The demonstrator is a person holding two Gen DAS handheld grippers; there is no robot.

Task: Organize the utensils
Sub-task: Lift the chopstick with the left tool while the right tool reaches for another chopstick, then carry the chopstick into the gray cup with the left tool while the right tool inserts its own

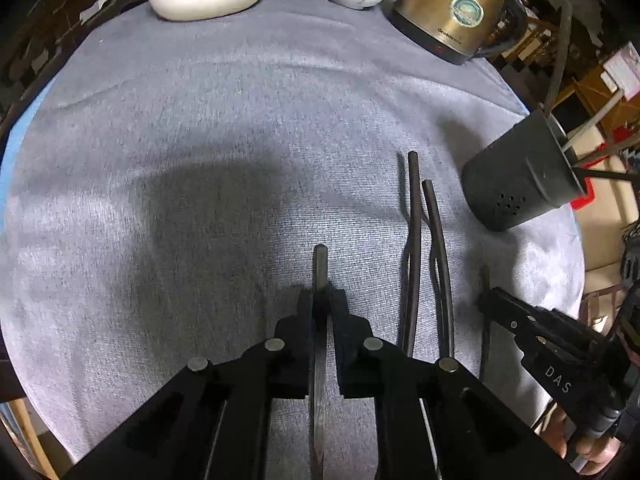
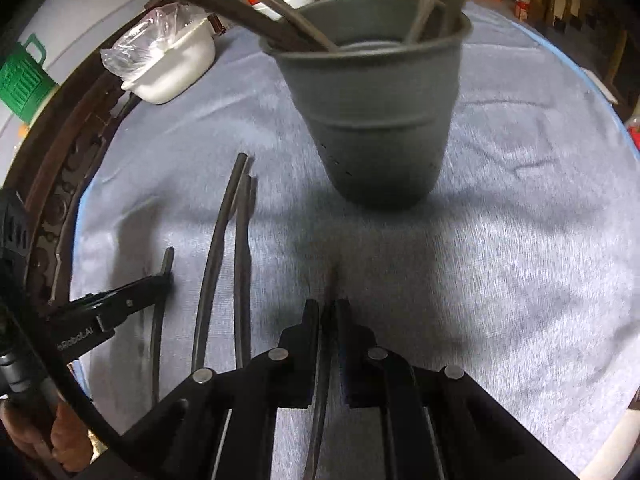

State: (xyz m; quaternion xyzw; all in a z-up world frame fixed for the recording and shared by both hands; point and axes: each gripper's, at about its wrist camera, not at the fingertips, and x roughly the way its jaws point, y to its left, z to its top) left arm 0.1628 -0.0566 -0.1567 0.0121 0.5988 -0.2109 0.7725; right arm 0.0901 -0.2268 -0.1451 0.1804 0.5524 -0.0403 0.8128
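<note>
Both hands are at the pick-up step, each with one chopstick in its grip. The left tongs (image 1: 320,304) are pressed together on a dark chopstick (image 1: 320,264) whose tip pokes out just ahead of the pads while its shaft runs back between the arms. The right tongs (image 2: 329,312) likewise pinch a thin chopstick (image 2: 332,280), blurred at its far end, lying low over the grey cloth of the desk (image 2: 500,260).

Between the two tongs, two more loose chopsticks (image 1: 416,232) lie side by side on the cloth, not yet collected. The grey utensil cup (image 2: 380,120) stands straight ahead of the right tongs and off to the right of the left ones, with several sticks already leaning in it.

Judging from this, the next move calls for lifting each chopstick clear of the cloth, tipping it upright, carrying it over the cup's rim and loosening the grip only once the end is inside. A thin round stick may swivel in the pads.
</note>
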